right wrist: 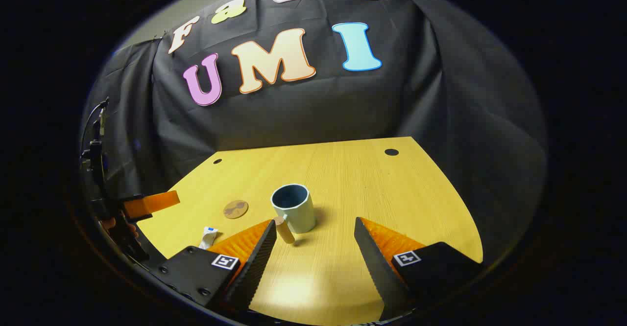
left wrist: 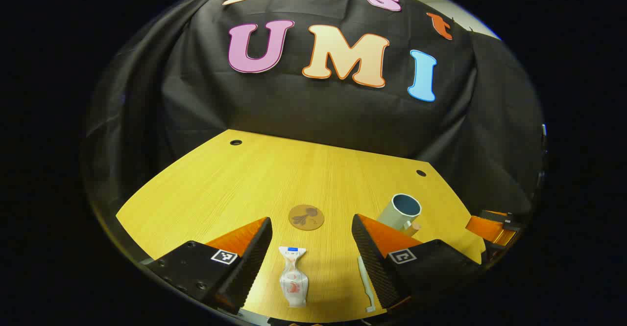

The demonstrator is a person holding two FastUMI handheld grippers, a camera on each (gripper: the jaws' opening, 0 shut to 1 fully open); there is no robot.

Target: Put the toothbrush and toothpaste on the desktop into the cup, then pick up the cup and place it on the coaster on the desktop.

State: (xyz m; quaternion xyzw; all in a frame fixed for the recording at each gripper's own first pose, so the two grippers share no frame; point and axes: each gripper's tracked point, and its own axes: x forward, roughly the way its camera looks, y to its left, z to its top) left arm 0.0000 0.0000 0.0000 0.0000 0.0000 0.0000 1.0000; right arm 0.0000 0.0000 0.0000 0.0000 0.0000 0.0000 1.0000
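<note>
**Nothing in the cup yet**

My left tongs (left wrist: pixel 311 252) hang wide and empty above the yellow wooden counter (left wrist: pixel 245 179), the white squeezed toothpaste tube (left wrist: pixel 293 277) lying flat between their fingers and the pale slim toothbrush (left wrist: pixel 365 287) just beside the right finger. My right tongs (right wrist: pixel 313 252) are wide and empty too, facing the pale green cup with a wooden handle (right wrist: pixel 296 211). The cup looks empty. The round brown coaster (left wrist: pixel 306 217) sits bare, apart from the cup. Every step remains, I judge.
</note>
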